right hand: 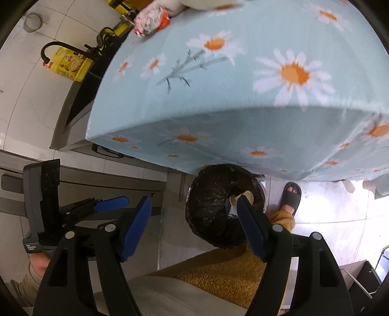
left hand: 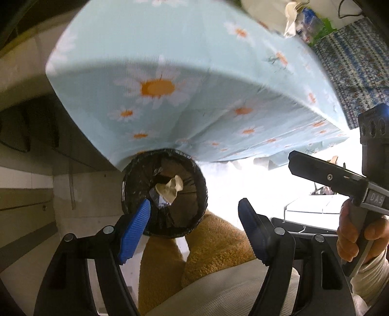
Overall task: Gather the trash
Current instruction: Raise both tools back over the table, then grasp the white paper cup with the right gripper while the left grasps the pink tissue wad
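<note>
A round trash bin (left hand: 165,192) lined with a black bag stands on the floor under the table's edge; it also shows in the right wrist view (right hand: 218,206). Crumpled cream paper (left hand: 170,188) and a bluish wrapper lie inside it; the paper shows partly behind a finger in the right wrist view (right hand: 245,195). My left gripper (left hand: 194,228) is open and empty above the bin's near rim. My right gripper (right hand: 194,228) is open and empty, above and left of the bin. More trash, a crumpled wrapper (right hand: 150,20), lies on the table top.
The table has a light blue daisy cloth (left hand: 170,60) that hangs over the bin. Packets (left hand: 308,21) sit at its far edge. A yellow bottle (right hand: 70,64) stands on the counter at left. The person's legs in orange trousers (left hand: 206,243) and a slippered foot (right hand: 290,197) are beside the bin.
</note>
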`<action>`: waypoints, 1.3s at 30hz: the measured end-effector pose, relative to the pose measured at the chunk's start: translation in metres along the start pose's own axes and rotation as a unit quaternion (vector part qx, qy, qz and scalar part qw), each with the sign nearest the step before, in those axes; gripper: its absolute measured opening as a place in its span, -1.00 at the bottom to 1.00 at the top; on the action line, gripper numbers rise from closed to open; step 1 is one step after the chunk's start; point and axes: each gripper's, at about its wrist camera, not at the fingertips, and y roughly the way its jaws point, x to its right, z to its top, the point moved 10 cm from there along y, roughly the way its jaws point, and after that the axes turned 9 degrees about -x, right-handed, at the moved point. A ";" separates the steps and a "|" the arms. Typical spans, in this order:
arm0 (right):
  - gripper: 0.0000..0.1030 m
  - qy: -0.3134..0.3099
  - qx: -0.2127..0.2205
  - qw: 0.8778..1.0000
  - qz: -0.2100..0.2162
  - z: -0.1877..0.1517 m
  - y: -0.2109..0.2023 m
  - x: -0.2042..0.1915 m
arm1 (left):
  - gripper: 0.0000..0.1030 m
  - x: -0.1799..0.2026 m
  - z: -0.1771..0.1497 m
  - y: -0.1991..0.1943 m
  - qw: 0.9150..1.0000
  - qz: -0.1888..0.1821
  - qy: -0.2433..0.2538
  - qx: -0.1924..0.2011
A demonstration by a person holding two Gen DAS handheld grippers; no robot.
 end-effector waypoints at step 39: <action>0.62 -0.144 0.147 0.974 -0.097 0.144 -0.145 -0.011 | 0.41 0.044 0.113 -0.128 0.986 0.033 0.009 0.165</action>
